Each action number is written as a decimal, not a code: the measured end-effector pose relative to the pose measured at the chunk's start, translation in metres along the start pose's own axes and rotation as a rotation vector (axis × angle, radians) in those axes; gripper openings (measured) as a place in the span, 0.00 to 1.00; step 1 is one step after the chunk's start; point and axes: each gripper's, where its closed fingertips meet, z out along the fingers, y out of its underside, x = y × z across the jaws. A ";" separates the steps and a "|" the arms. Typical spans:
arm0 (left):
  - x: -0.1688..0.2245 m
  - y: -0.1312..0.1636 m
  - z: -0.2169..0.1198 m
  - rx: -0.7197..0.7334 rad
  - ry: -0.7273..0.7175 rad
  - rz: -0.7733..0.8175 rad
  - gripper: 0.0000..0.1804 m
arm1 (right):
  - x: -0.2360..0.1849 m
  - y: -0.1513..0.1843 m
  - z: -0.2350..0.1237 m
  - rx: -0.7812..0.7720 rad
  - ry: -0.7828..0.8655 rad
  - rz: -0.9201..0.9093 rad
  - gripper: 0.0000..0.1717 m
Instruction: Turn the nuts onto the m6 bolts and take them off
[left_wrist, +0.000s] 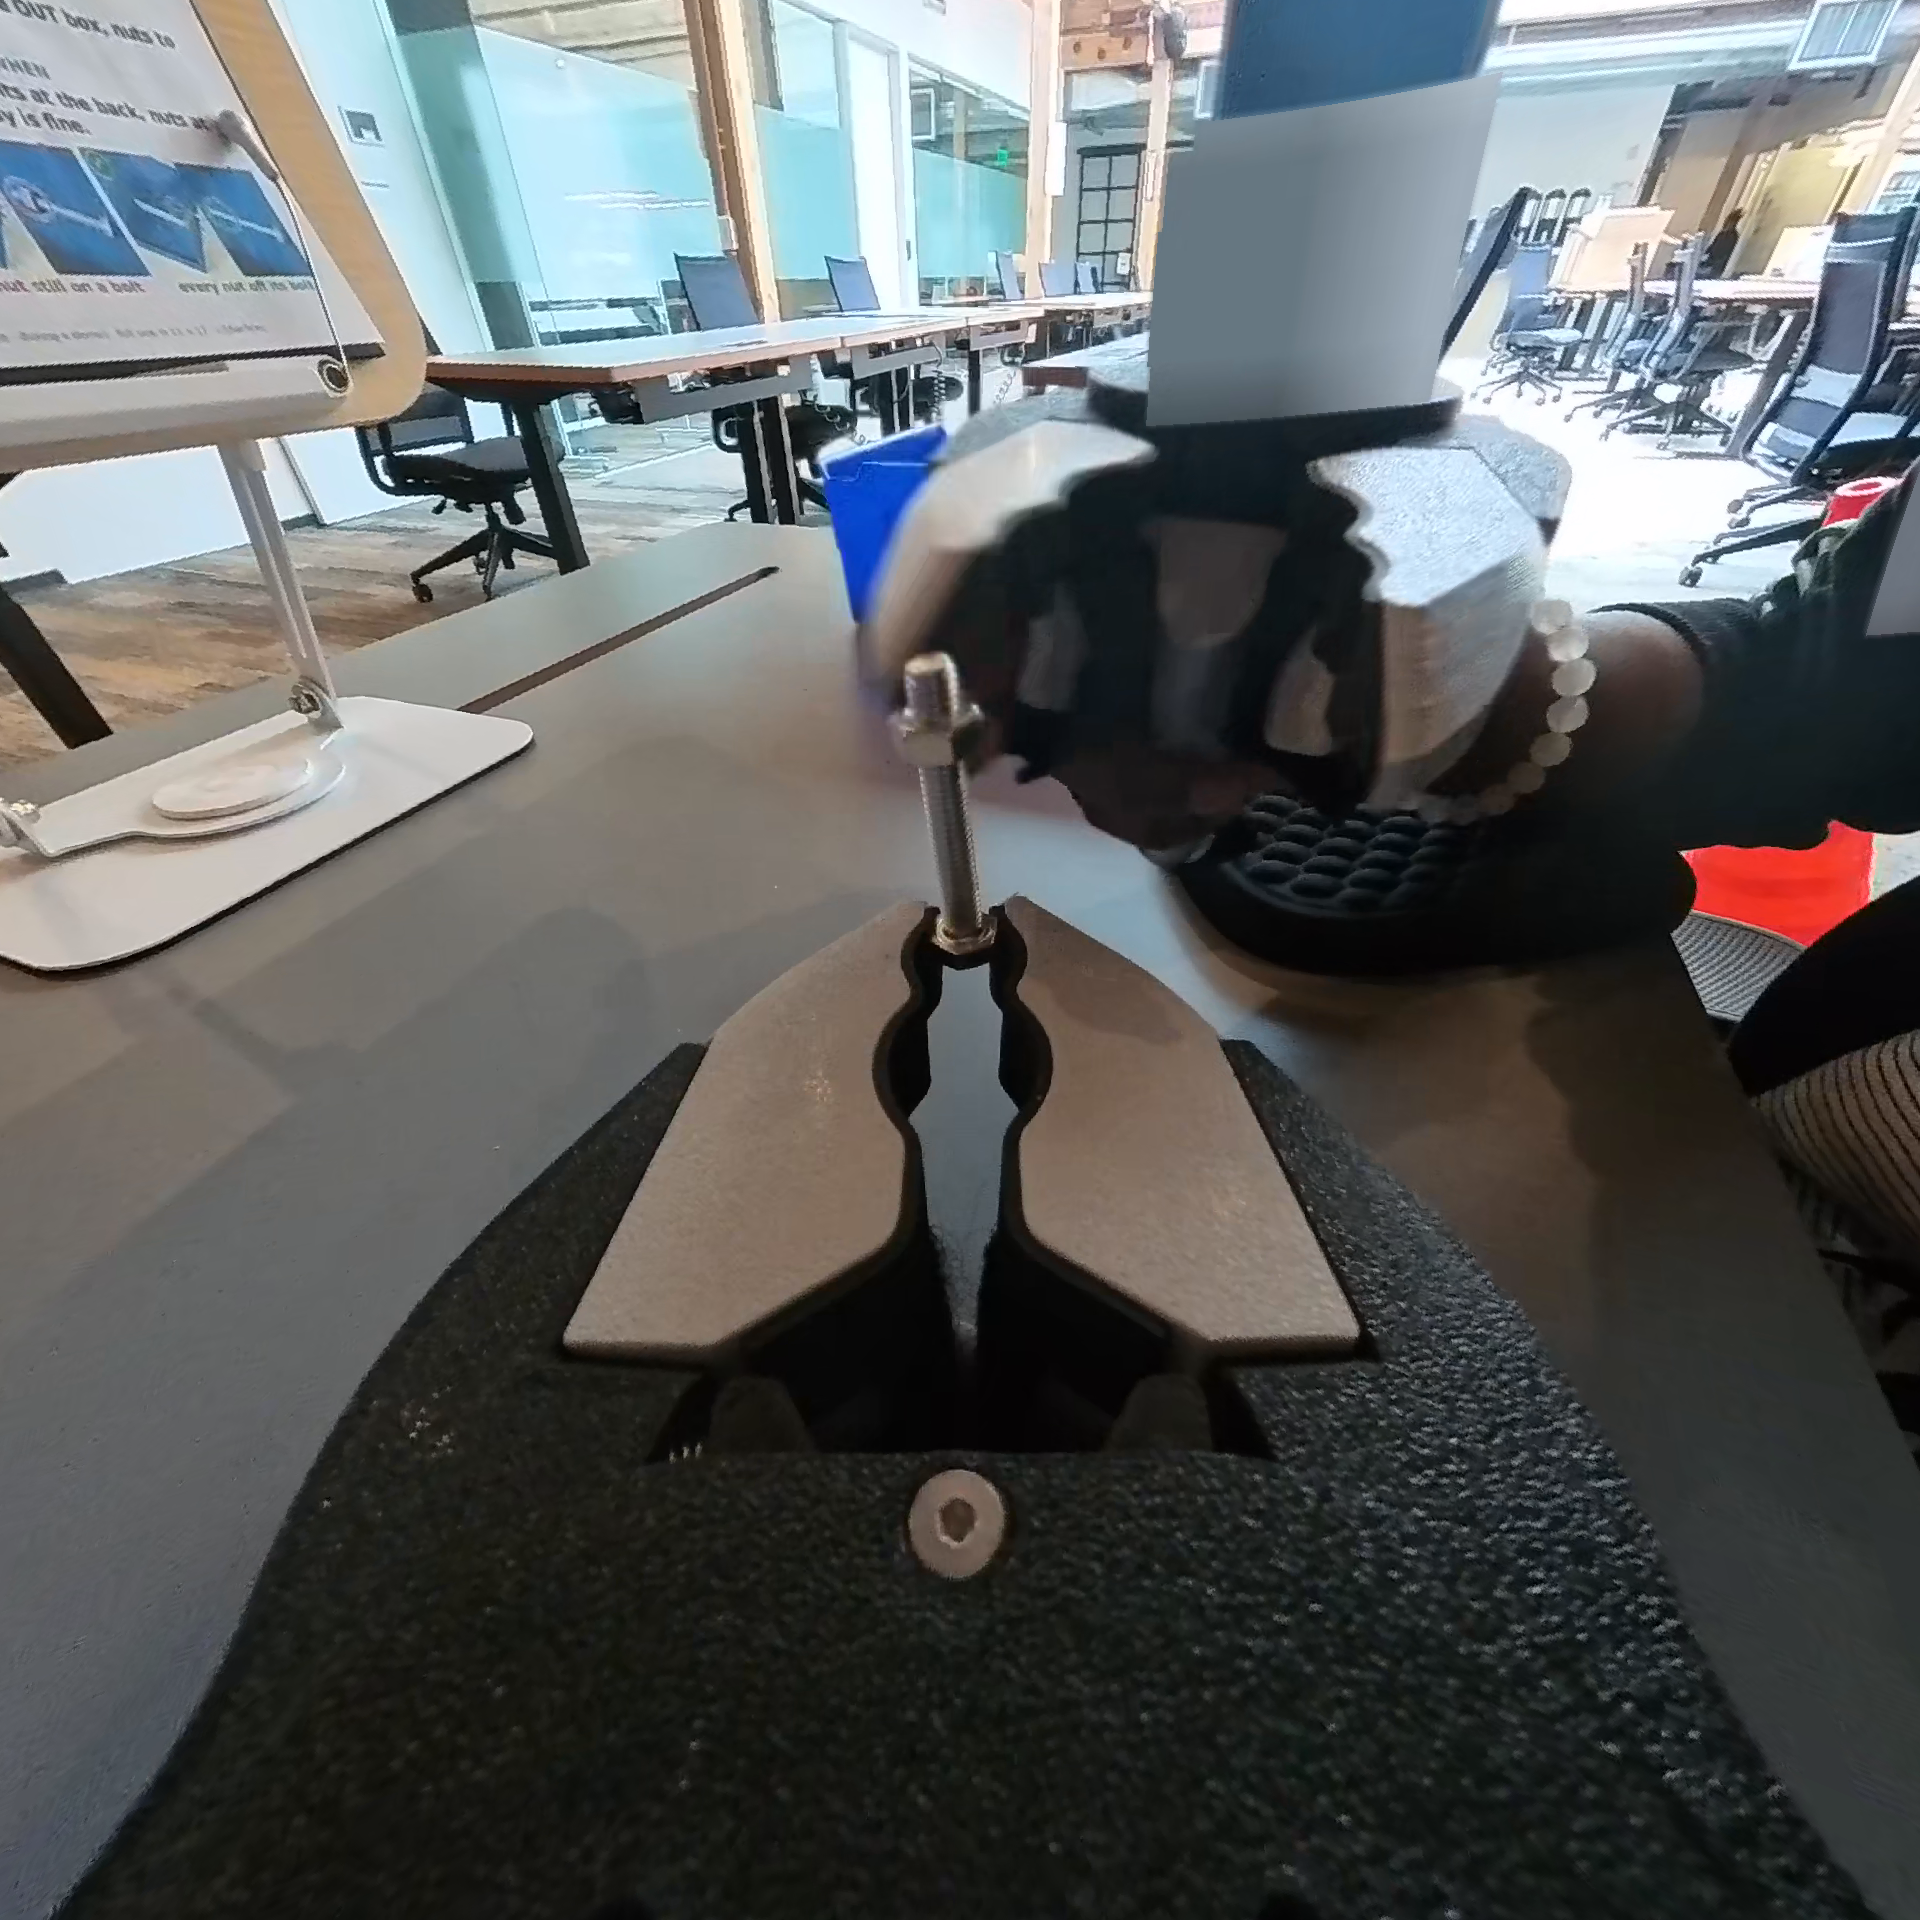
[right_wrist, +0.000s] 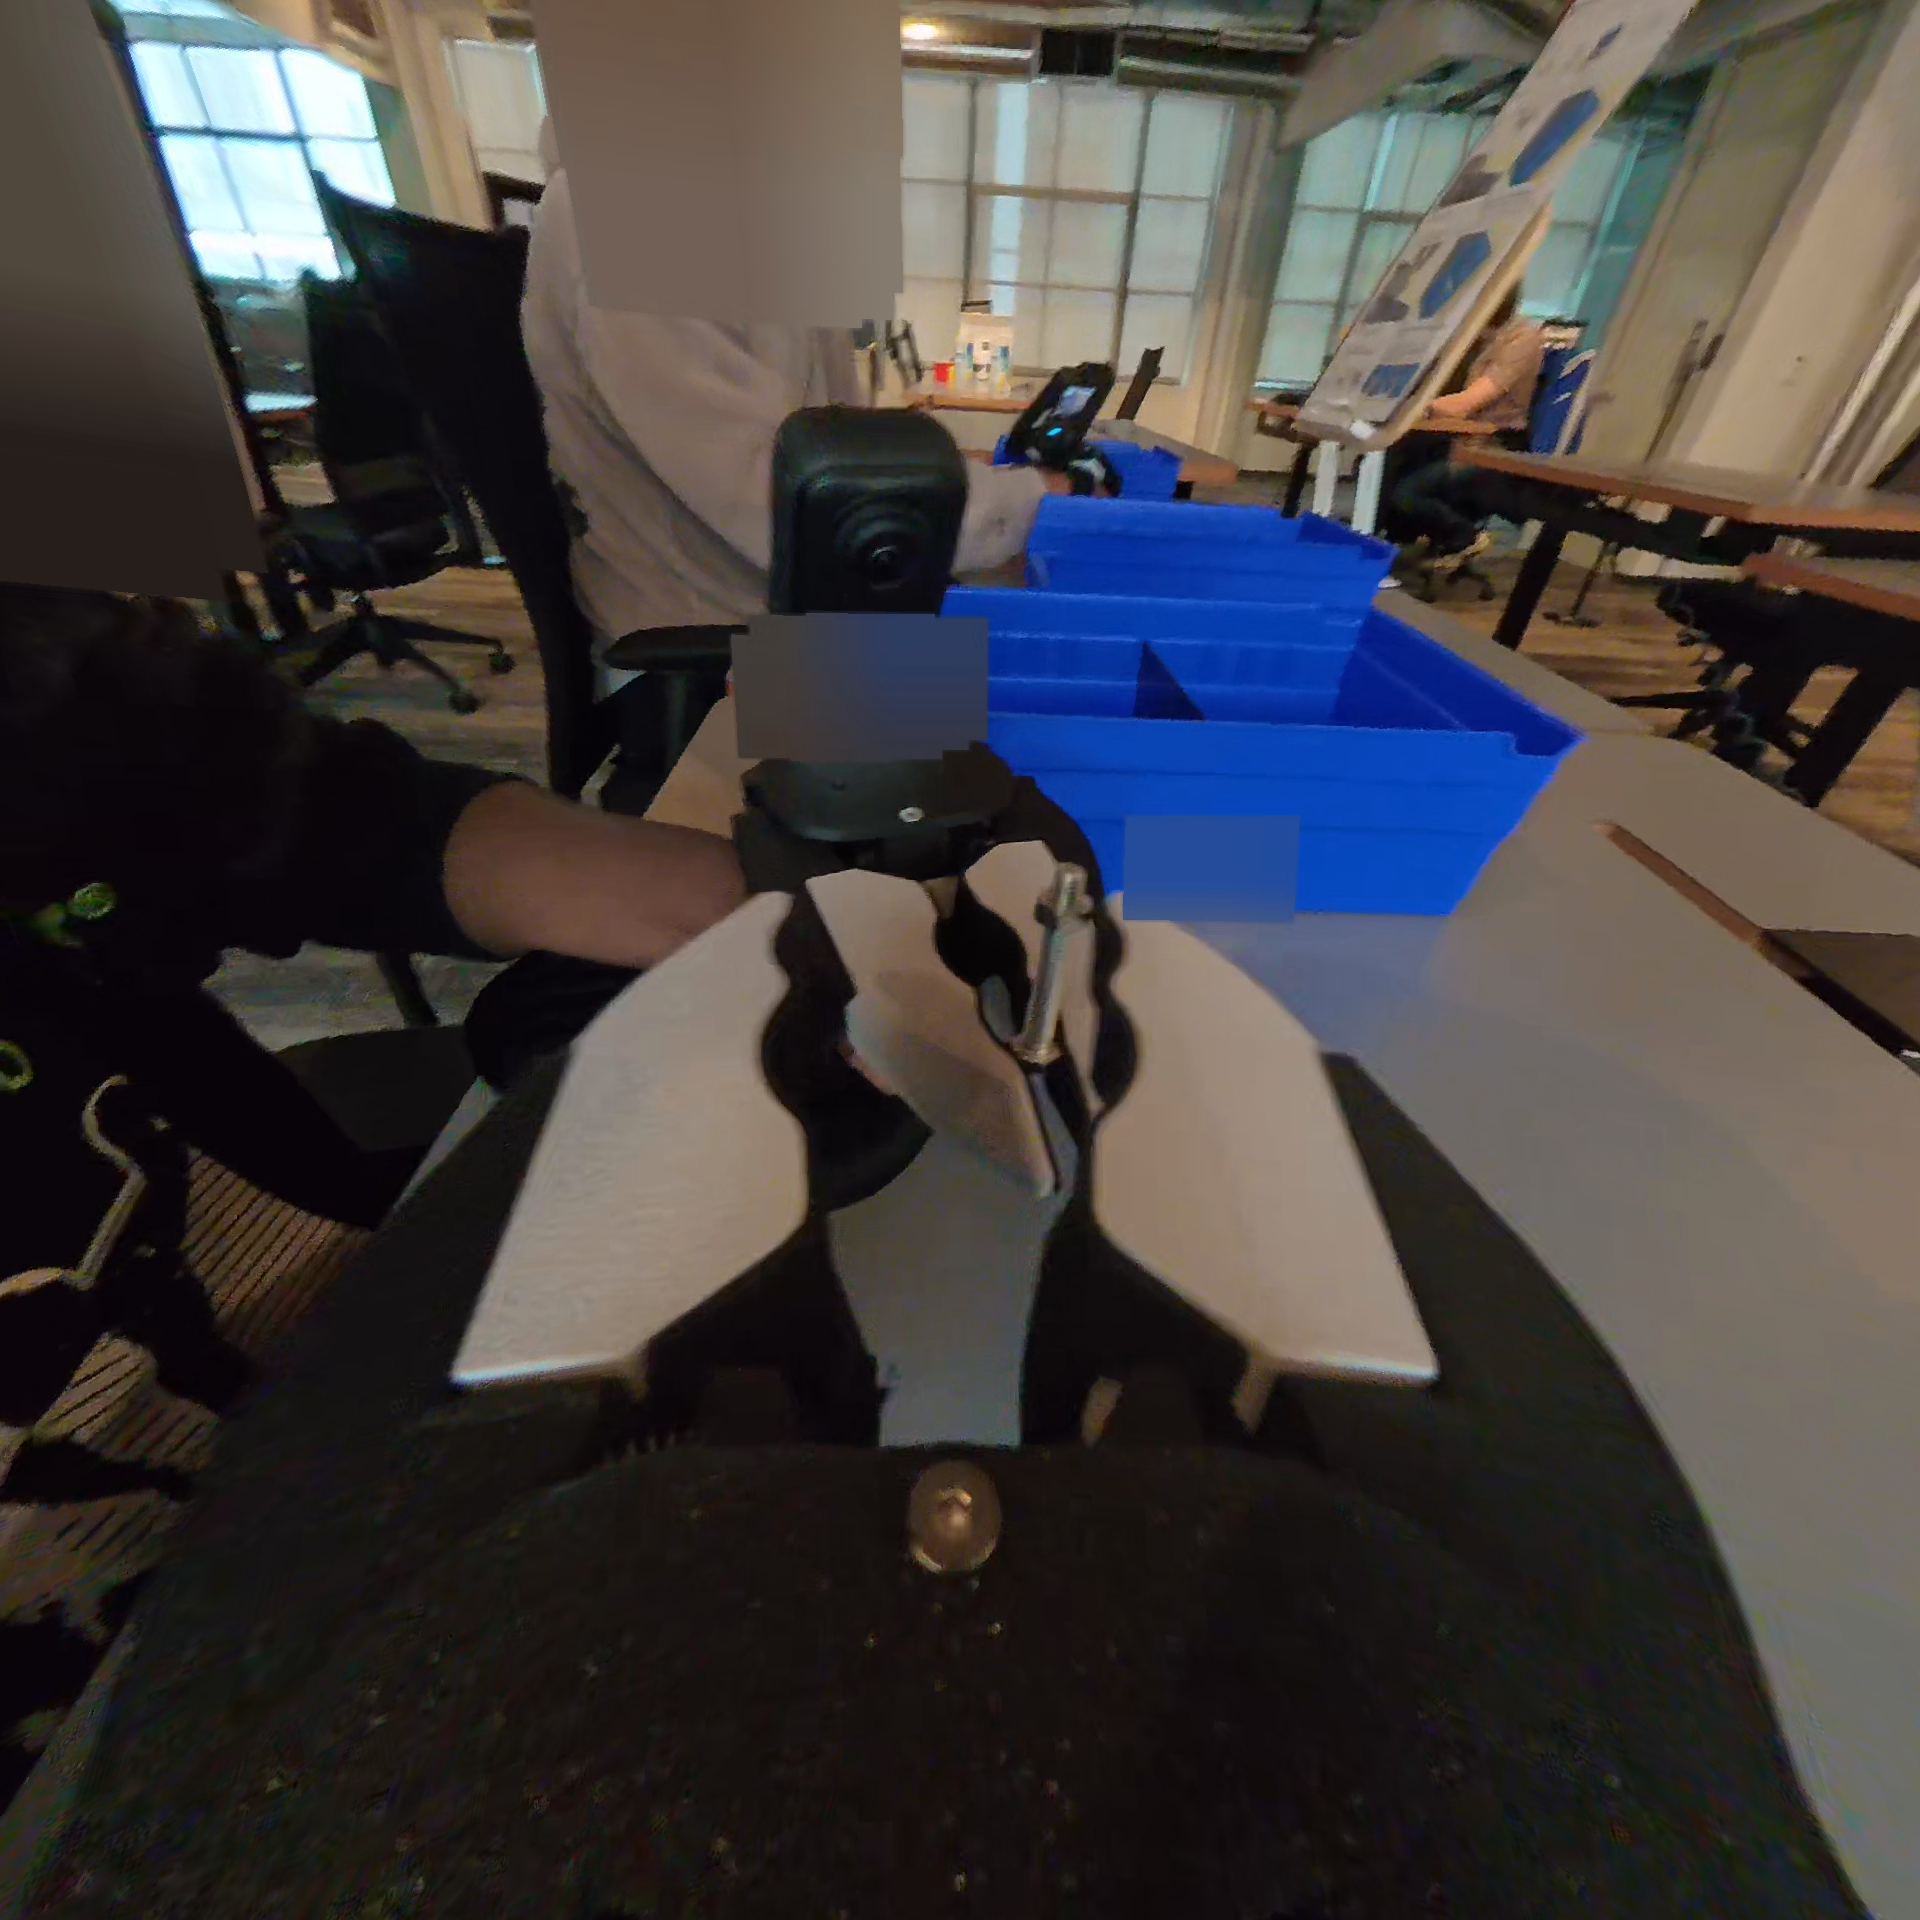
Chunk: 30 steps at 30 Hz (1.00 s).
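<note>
While our left tool (left_wrist: 964, 940) clamps the bolt (left_wrist: 954, 831) upright by its head, nut (left_wrist: 937, 727) near the top, our right tool (right_wrist: 940, 997) gapes around it, ungripping; bare desk (left_wrist: 520, 987) leftward, blue bin (right_wrist: 1351, 790) beyond.

**Item Count**

One threaded silver steel bolt (left_wrist: 954, 831). One silver hex nut (left_wrist: 938, 724) on it. Two grey-fingered black grippers (left_wrist: 964, 925) (right_wrist: 940, 997). Two blue plastic bins (right_wrist: 1351, 790) (right_wrist: 1205, 540). One white-based document stand (left_wrist: 260, 769).

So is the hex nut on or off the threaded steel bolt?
On: the hex nut sits threaded near the bolt's top end.
</note>
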 end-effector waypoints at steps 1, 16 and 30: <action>-0.001 0.000 0.000 0.002 -0.002 -0.003 0.04 | -0.003 0.000 -0.001 -0.009 -0.015 -0.014 0.21; -0.001 0.000 0.000 0.001 -0.002 -0.008 0.04 | 0.002 -0.005 -0.005 0.013 0.023 -0.014 0.12; 0.001 0.002 0.002 -0.013 0.003 0.001 0.05 | 0.010 0.003 0.000 -0.015 0.051 0.021 0.37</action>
